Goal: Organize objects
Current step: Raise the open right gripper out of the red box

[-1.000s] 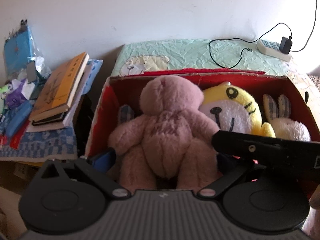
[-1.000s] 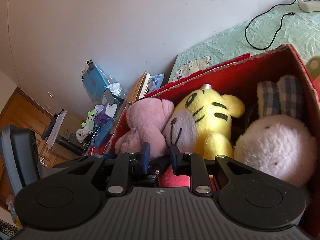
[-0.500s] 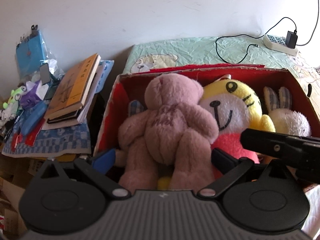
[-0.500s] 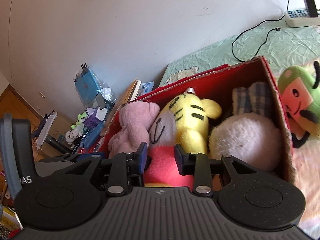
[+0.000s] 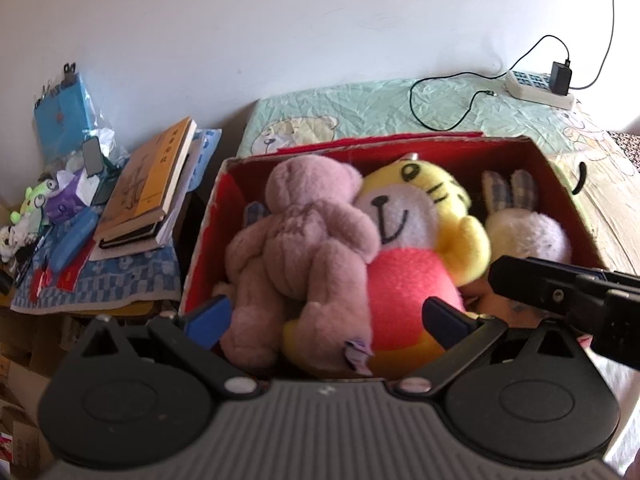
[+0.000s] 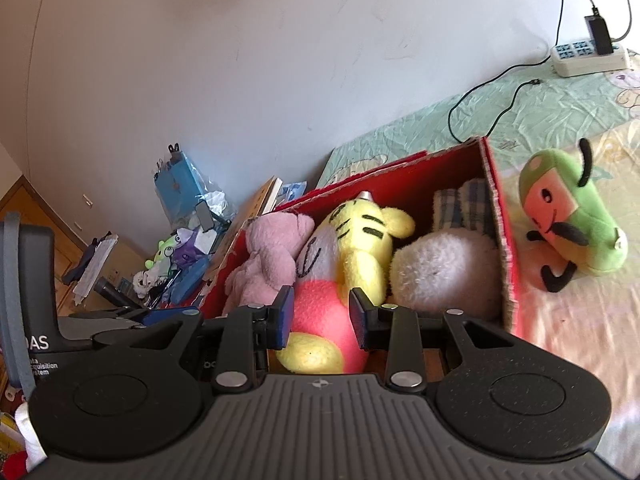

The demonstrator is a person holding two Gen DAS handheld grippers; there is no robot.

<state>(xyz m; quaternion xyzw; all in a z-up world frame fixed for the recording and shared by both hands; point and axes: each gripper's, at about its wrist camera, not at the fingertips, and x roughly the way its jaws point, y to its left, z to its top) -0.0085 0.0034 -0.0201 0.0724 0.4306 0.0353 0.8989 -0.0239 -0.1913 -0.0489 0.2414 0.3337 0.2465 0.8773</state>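
A red cardboard box [image 5: 560,176] on the bed holds a pink teddy bear [image 5: 300,248], a yellow tiger plush with a pink belly [image 5: 408,248] and a white bunny plush [image 5: 528,232]. My left gripper [image 5: 328,320] is open above the box's near edge, its blue-padded jaws on either side of the bear's legs and the tiger's belly without touching them. My right gripper [image 6: 322,316] is open over the tiger's pink belly [image 6: 320,308]. A green watermelon plush [image 6: 568,220] lies on the bed right of the box [image 6: 504,240].
A stack of books [image 5: 148,184] and cluttered small items [image 5: 60,200] sit on a side table left of the box. A white power strip [image 5: 540,88] with a black cable lies on the green sheet behind. The right gripper's body [image 5: 568,292] reaches in from the right.
Both grippers have pulled back and up from the box. The right gripper's jaws have opened wider. The watermelon plush has come into the right wrist view.
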